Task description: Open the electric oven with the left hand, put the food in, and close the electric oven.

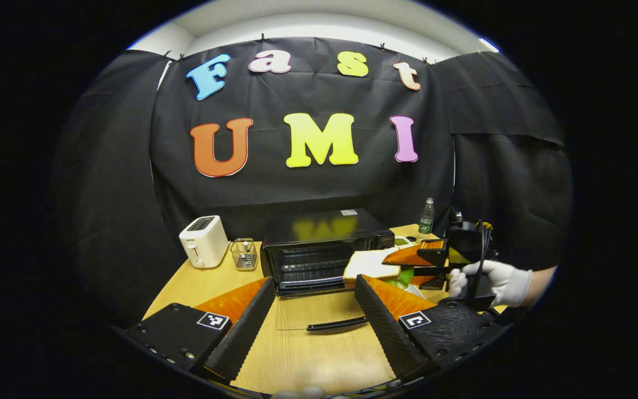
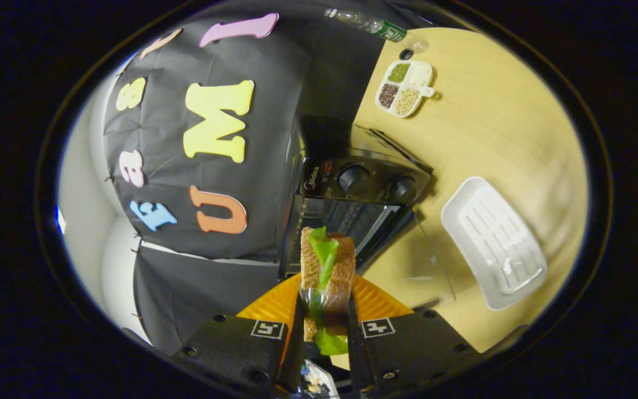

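Oven door [image 1: 319,317] already dropped flat on the bench, so onto the loading step. Right gripper [image 2: 324,310] jaws clamped on the sandwich [image 2: 327,260], hovering just outside the electric oven [image 1: 324,249] mouth. Left gripper [image 1: 310,327] jaws spread wide, holding nothing. Next up, probably: slide the sandwich onto the rack.

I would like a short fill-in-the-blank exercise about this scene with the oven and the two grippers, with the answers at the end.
1. The glass door of the electric oven is ____ and lies flat over the table.
2. The right gripper is shut on a ____.
3. The left gripper is open and holds ____.
4. Left of the oven stands a wire basket, and beyond it a white ____.

Answers: open; sandwich; nothing; toaster
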The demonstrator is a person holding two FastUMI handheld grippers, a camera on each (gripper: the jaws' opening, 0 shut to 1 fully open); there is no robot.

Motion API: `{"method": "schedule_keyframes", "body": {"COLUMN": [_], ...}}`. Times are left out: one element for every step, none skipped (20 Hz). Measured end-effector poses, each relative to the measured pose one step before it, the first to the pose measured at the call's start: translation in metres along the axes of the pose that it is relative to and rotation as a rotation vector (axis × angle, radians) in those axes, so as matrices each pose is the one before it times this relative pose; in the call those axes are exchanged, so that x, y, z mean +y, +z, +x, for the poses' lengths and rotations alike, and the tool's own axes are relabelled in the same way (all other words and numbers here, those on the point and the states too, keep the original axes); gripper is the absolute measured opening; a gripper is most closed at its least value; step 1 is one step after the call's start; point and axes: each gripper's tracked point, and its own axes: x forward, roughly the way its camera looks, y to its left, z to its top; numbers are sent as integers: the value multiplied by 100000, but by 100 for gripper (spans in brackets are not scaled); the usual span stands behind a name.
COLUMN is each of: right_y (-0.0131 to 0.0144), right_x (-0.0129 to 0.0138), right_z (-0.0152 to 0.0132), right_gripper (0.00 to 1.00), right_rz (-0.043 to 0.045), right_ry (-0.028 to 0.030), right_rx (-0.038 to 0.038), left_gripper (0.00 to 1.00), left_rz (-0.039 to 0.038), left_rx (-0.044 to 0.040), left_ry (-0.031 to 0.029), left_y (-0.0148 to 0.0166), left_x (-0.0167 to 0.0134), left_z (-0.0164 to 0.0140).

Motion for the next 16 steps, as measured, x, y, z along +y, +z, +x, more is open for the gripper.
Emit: {"method": "schedule_keyframes", "body": {"right_y": [-360,-567,-502,-394,-351,-221,-134,-98,52,66,-20,556,301,150,41,111], "right_x": [202,295,-104,-63,79,-48,-63,-225,-381,-269,-161,-124,-310,-405,-345,-187], "right_z": [1126,700,885,799,993,1321,1107,871,898,623,756,585,745,622,536,548], "right_gripper": [36,32,32,36,32,36,32,32,31,32,32,32,32,32,31,31], "right_rz": [1031,1107,926,-31,-370,-173,358,-1278,-1155,242,1786,2880,2107,486,20,1519], "right_ry": [1741,1335,-127,398,963,1012,244,-748,-1159,-1160,671,393,-265,-833,-971,-128], "right_rx": [-3161,-2411,-1671,-2466,-2220,-2052,-1705,-1261,-1924,-1612,-1879,-3352,-2423,-1729,-1877,-1926], "left_gripper": [96,96,96,95,96,96,96,96,96,96,96,96,96,96,96,96], "left_rz": [565,612,514,486,300,157,103,24,-353,-282,129,395,345,144,75,-2], "left_rx": [-81,-166,242,-239,118,353,59,154,408,787,366,590,228,800,482,417], "left_ry": [-537,-617,-533,-339,-164,-49,138,336,114,235,146,214,315,0,75,-14], "left_y": [-24,117,-166,12,-120,-44,-95,-143,-241,-318,-195,-114,-107,-164,-268,-91], "left_x": [238,291,254,250,364,314,339,382,310,176,230,216,189,126,204,76], "left_z": [-4,38,-128,-137,-14,-9,-94,-65,57,-28,-44,-25,-33,70,15,87]}}
